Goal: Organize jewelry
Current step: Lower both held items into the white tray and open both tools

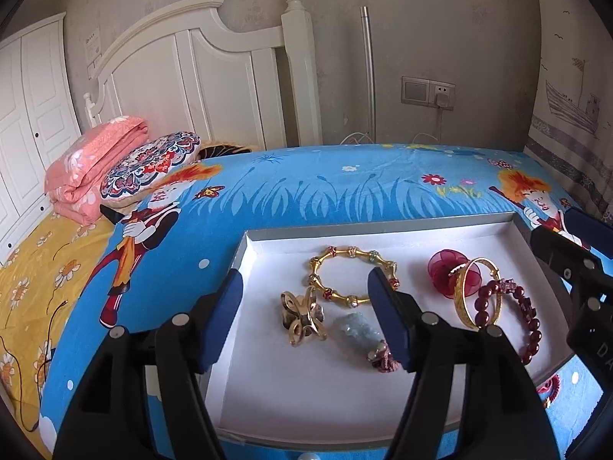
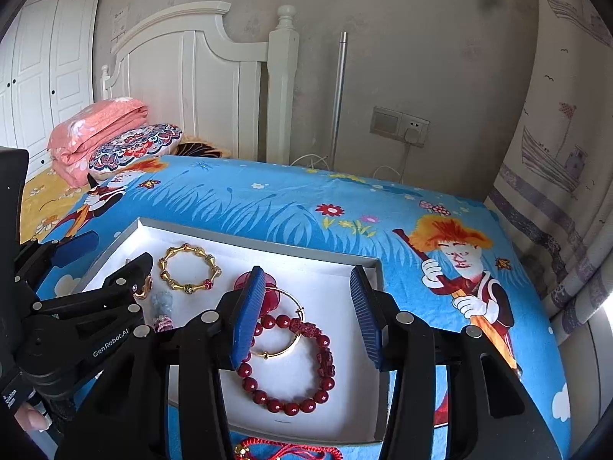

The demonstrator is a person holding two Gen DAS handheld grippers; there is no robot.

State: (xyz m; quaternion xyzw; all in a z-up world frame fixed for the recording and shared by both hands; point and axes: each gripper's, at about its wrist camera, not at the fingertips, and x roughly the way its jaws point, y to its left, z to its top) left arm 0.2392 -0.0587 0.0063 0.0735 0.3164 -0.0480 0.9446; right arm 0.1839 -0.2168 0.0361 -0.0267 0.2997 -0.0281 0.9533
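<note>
White tray of gold bangles and red beaded bracelet beneath empty, parted left gripper and right gripper

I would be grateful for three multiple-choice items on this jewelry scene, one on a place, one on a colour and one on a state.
1. Where does the red bead bracelet lie?
A. In the white tray
B. On the pink quilt
C. On the floor

2. What colour are the pads of the right gripper?
A. Green
B. Blue
C. White

3. How does the left gripper stand?
A. Shut on the gold segmented bangle
B. Shut on the tray's wall
C. Open, holding nothing

Answers: 1 A, the beads rest on the tray's white floor. 2 B, both pads are blue. 3 C, its pads stand apart and press on nothing.
</note>
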